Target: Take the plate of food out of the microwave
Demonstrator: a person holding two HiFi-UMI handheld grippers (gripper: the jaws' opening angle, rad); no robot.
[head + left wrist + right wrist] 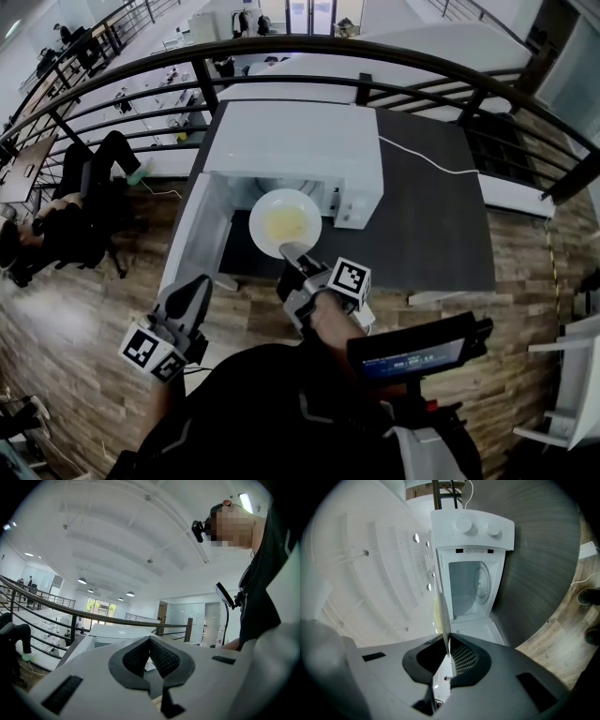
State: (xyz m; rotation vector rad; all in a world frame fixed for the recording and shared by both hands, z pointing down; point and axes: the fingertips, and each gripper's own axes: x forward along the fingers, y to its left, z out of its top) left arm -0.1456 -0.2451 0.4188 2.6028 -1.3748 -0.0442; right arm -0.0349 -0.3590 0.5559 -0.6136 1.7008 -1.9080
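A white plate [284, 223] with pale yellow food hangs in front of the open white microwave [300, 150], outside its cavity. My right gripper [292, 252] is shut on the plate's near rim. In the right gripper view the plate [442, 613] shows edge-on as a thin white blade pinched between the dark pads, with the empty microwave cavity [471, 590] beyond. My left gripper [194, 292] hangs low beside the open microwave door [192, 230], touching nothing. In the left gripper view its jaws [150, 641] meet at the tips with nothing between them.
The microwave stands on a dark grey table [431, 216], with a white cable [427, 159] trailing across it. A black railing [281, 56] curves behind the table. A phone on a mount [412, 354] sits by my right arm. People sit at the far left [66, 216].
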